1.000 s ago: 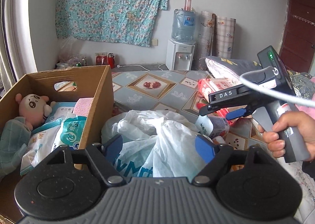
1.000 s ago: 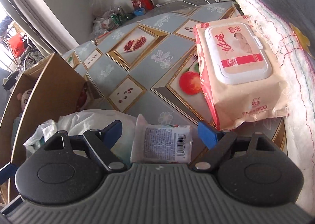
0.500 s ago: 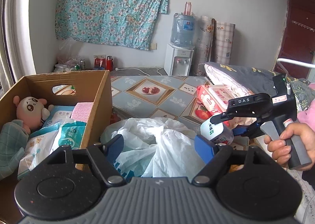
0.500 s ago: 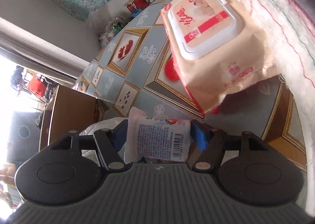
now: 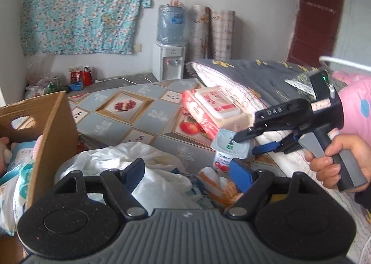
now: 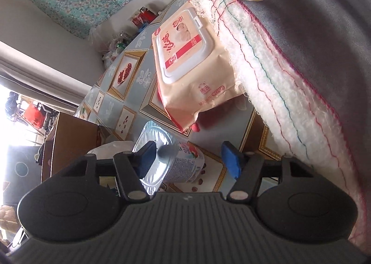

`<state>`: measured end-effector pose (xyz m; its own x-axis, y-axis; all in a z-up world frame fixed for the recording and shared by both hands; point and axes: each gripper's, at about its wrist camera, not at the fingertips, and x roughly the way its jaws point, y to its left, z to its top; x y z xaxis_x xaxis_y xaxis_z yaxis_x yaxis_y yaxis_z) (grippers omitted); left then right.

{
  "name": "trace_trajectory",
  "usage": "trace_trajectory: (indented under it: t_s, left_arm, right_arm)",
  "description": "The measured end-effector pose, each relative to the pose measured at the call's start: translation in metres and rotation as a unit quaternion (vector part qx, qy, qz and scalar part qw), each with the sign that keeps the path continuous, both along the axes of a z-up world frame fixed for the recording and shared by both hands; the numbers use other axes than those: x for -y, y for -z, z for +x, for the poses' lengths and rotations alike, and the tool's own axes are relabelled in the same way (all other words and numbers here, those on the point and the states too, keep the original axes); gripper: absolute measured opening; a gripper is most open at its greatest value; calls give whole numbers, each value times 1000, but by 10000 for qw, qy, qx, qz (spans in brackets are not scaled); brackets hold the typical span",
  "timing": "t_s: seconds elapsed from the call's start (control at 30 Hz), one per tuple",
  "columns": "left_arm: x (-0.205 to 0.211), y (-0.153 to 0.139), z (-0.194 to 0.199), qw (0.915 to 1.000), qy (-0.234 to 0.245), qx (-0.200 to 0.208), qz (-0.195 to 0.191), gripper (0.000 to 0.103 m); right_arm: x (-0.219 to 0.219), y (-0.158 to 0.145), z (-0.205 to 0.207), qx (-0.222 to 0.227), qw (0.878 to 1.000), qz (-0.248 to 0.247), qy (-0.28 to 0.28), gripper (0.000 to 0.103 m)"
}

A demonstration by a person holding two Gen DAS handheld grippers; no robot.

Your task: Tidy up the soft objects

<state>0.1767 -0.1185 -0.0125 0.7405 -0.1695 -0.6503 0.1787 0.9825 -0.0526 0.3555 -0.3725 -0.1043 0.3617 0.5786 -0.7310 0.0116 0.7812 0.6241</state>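
The right gripper point(image 6: 190, 159) has its jaws closing, and a small yogurt cup point(image 6: 171, 159) sits between them, foil lid turned toward the camera. One blue pad lies against the lid side, while the other pad stands clear of the cup, so nothing is clamped. From the left wrist view, that same cup point(image 5: 228, 148) stands just under the right gripper's fingers, and a hand point(image 5: 334, 162) wraps the grey handle.

The left gripper point(image 5: 187, 173) hovers with its jaws wide apart and nothing in them, above a crumpled white plastic bag point(image 5: 148, 169).

Just beyond the cup, a pink pack of wet wipes point(image 6: 185, 71) leans on the edge of a folded quilt point(image 6: 278, 78), over a tile-patterned floor mat point(image 5: 139, 120). At the left stands a cardboard box point(image 5: 51, 132) with soft packs inside.
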Motion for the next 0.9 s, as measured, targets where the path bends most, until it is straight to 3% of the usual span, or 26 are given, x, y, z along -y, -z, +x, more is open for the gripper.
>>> trace_trajectory:
  t_s: [0.3,0.5,0.9]
  left_arm:
    - [54,30,53,9966,520,-342,549,81]
    - [66,50,86,9939,598,-838,398,81]
    - [84,71,113,9897,509,-1255,472,63]
  right_arm:
    - [-2,-3,11,105,9996,-47,-259,52]
    - [0,1,19,-4,9991,181,-373,46]
    - [-4,-3,25,-14,9972,316,-674,30]
